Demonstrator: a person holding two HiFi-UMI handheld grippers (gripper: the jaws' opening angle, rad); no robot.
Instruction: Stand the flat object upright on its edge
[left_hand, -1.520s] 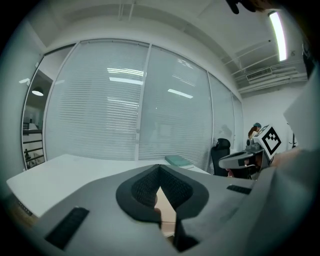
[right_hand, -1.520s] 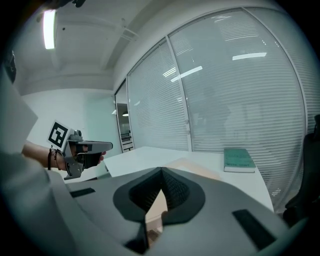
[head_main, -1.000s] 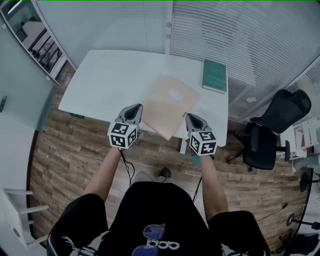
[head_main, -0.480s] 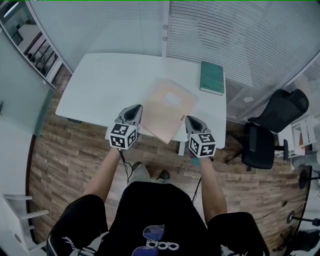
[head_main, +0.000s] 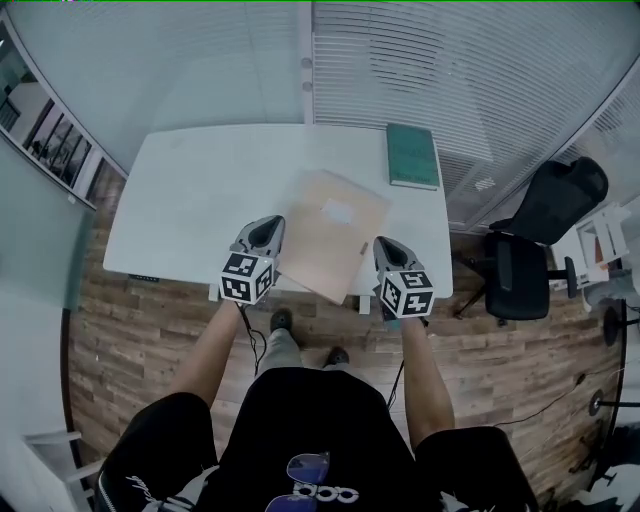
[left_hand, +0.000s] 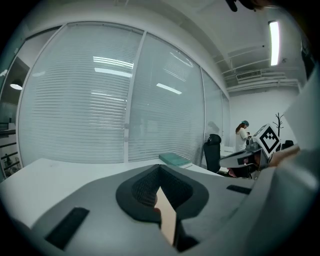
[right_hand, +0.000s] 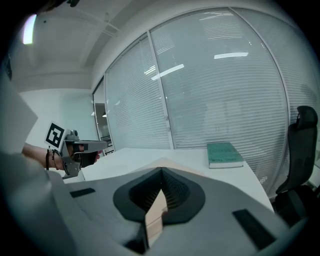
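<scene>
A flat tan folder (head_main: 330, 232) lies face down on the white table (head_main: 190, 200), with its near corner reaching the front edge. My left gripper (head_main: 266, 231) hovers at the table's front edge just left of the folder, jaws shut and empty. My right gripper (head_main: 386, 247) hovers just right of the folder's near corner, also shut and empty. In the left gripper view my closed jaws (left_hand: 160, 169) point over the table. In the right gripper view my closed jaws (right_hand: 161, 172) point the same way, and a tan sliver of the folder (right_hand: 156, 216) shows below them.
A green book (head_main: 412, 156) lies flat at the table's far right corner; the green book (right_hand: 224, 154) also shows ahead in the right gripper view. A black office chair (head_main: 540, 245) stands right of the table. Glass walls with blinds rise behind it. A person stands far off (left_hand: 243, 135).
The head view has shifted, so the table sits lower and more central. Both grippers keep their places either side of the folder's near corner, still shut. The folder has not moved.
</scene>
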